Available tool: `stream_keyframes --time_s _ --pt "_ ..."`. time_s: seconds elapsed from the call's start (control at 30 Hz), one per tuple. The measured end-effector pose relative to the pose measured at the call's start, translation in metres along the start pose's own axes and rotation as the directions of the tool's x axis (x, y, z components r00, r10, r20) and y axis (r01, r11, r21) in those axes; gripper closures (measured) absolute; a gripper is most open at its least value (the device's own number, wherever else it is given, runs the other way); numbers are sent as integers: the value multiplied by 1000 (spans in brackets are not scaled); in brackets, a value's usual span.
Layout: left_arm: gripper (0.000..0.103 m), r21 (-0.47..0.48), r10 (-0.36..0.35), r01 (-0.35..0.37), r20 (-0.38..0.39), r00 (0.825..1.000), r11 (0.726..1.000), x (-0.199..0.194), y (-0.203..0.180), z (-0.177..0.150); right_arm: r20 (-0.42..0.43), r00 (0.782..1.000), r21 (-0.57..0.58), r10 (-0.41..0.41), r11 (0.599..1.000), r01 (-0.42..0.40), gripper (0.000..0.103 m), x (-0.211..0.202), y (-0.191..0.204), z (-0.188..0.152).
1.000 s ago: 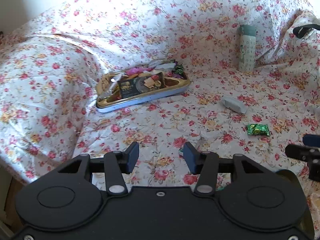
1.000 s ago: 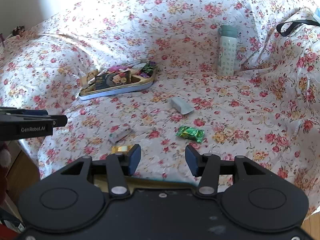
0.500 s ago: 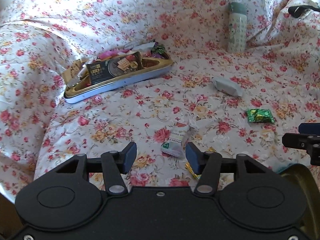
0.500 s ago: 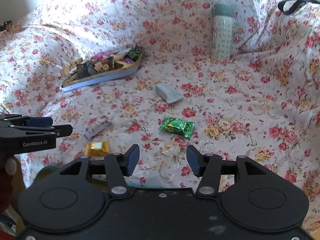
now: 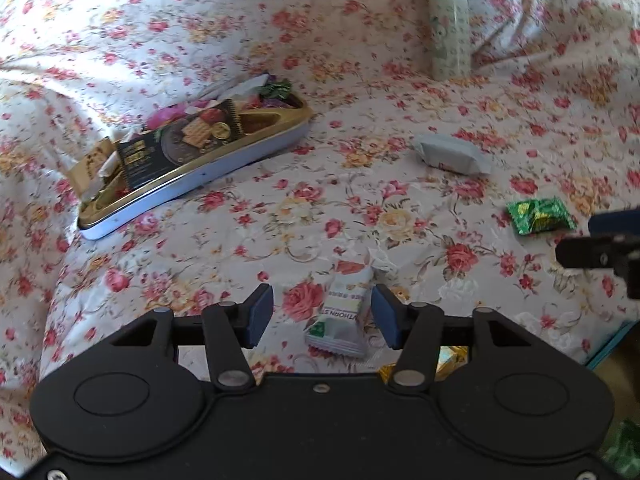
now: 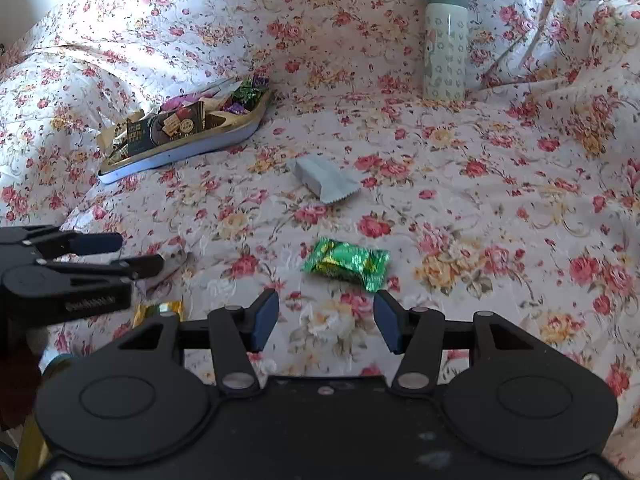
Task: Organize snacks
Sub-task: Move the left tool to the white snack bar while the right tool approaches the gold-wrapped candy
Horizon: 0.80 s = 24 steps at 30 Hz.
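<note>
A snack tin [image 5: 192,184] at left holds a dark biscuit pack, print too small to read. The left gripper [image 5: 322,316], spread, straddles a white sachet [image 5: 344,312] reading "THORN", its long axis pointing away. The right gripper [image 6: 326,320], spread, hovers near a green candy [image 6: 346,264] lying crosswise.

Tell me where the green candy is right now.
The green candy lies on the floral cover just ahead of the open right tool, nearer its right finger, with the grey packet beyond it toward the tin.
</note>
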<state>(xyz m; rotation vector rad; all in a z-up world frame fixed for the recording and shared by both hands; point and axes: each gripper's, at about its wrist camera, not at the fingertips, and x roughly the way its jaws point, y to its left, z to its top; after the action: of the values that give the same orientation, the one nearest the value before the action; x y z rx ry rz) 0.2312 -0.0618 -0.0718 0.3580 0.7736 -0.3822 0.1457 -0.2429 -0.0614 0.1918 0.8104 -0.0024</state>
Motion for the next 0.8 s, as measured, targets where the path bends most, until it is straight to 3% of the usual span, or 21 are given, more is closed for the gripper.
stream_keyframes --time_s 0.3,0.5,0.8 --pt "40 -66 -22 21 -17 1000 998 19 9 4 7 1000 -23 5 1000 -5 47 7 3 1" --pt "40 -170 -63 55 -44 997 984 27 26 6 24 998 -89 59 994 -56 47 0 21 1" --pt "40 -165 -92 71 -121 988 984 32 28 16 -15 985 -220 175 960 -173 44 -3 73 -4"
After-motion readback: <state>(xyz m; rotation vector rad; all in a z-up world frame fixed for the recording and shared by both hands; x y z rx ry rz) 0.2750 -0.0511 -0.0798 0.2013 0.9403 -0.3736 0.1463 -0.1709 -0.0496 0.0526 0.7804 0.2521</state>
